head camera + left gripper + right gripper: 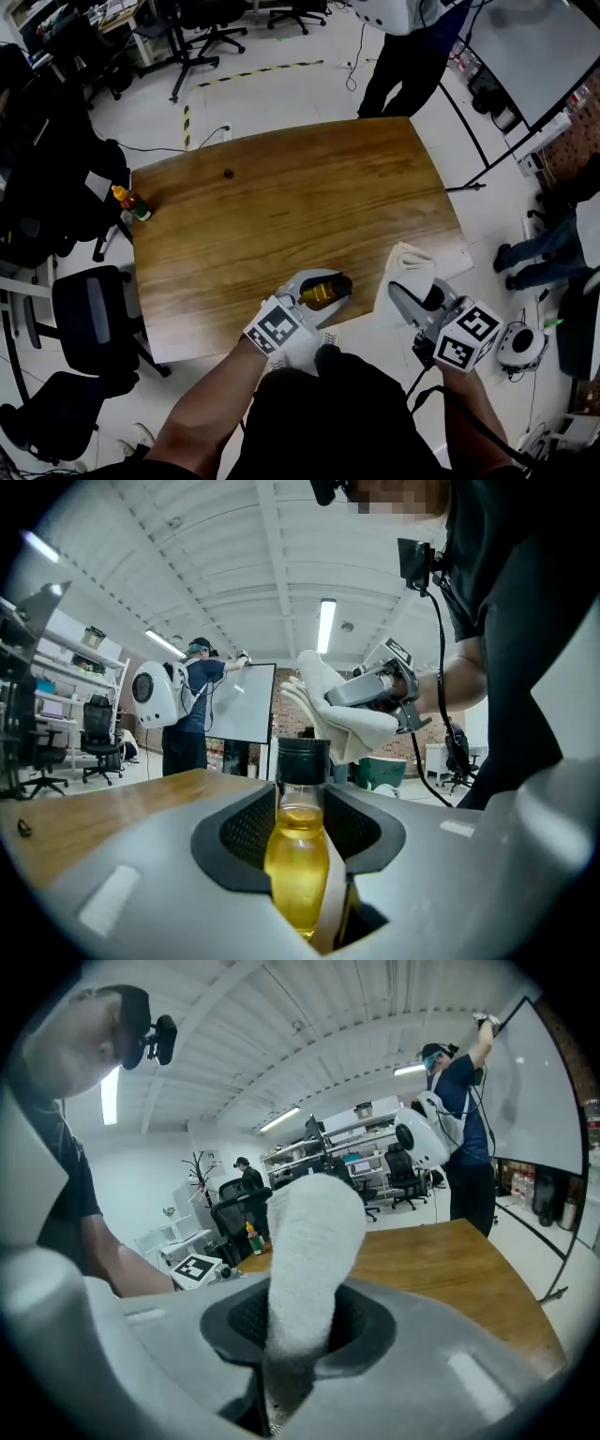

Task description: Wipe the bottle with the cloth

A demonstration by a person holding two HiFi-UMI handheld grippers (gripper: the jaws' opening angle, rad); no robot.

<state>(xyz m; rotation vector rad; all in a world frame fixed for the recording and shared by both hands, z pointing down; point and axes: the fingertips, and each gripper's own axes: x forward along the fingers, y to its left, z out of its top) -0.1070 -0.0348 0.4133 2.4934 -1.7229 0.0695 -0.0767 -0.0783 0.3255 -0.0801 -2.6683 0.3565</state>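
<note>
At the near edge of the table (281,197), the left gripper (309,291) is clamping the bottle (298,860) (amber liquid, black cap). Just beside it, the right gripper (417,298) is pinching the white cloth (305,1251) over the near right corner. Farther off, an orange-capped bottle (131,202) is standing at the table's left edge.

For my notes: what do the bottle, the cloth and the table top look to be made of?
Bottle: clear and glossy, glass or hard plastic, cannot tell which; yellow liquid shows through. Its cap: dark, matte, probably plastic.
Cloth: white, nubby, terry-like fabric that bends softly.
Table: brown top with grain streaks and a slight sheen; wood or wood-look laminate.
</note>
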